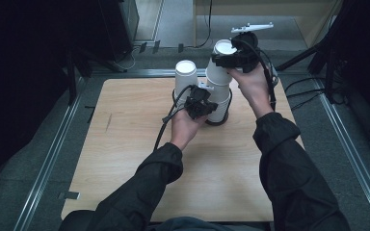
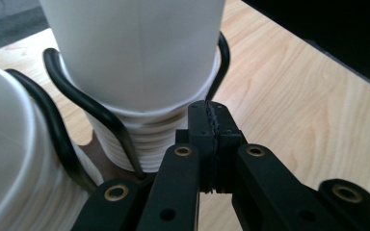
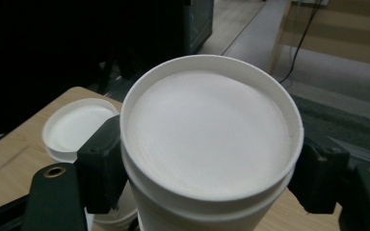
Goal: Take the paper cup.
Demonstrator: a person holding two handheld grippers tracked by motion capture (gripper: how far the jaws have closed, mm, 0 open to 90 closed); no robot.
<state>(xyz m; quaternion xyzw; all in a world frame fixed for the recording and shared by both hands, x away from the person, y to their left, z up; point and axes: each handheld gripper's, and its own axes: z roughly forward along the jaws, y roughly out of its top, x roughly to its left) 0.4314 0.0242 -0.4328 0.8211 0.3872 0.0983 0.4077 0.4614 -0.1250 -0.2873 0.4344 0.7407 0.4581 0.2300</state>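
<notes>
Two stacks of upturned white paper cups stand in a black wire holder [image 1: 218, 122] at the far middle of the wooden table [image 1: 125, 144]. My right gripper [image 1: 231, 58] is shut on the top cup [image 1: 225, 47] of the right stack [image 1: 219, 94] and holds it raised above the others. In the right gripper view the black pads press both sides of that cup [image 3: 207, 130]. My left gripper [image 1: 200, 103] is shut low against the right stack's base. Its tips [image 2: 211, 120] meet at the wire ring [image 2: 84, 103] under the stack [image 2: 139, 62]; whether wire is pinched I cannot tell.
The left stack [image 1: 185, 72] stands close beside the right one and shows in the right gripper view as a lower cup bottom [image 3: 79, 125]. Bare tabletop lies toward the person. Dark stands and cables surround the table, with a metal rail [image 1: 48, 159] along its left.
</notes>
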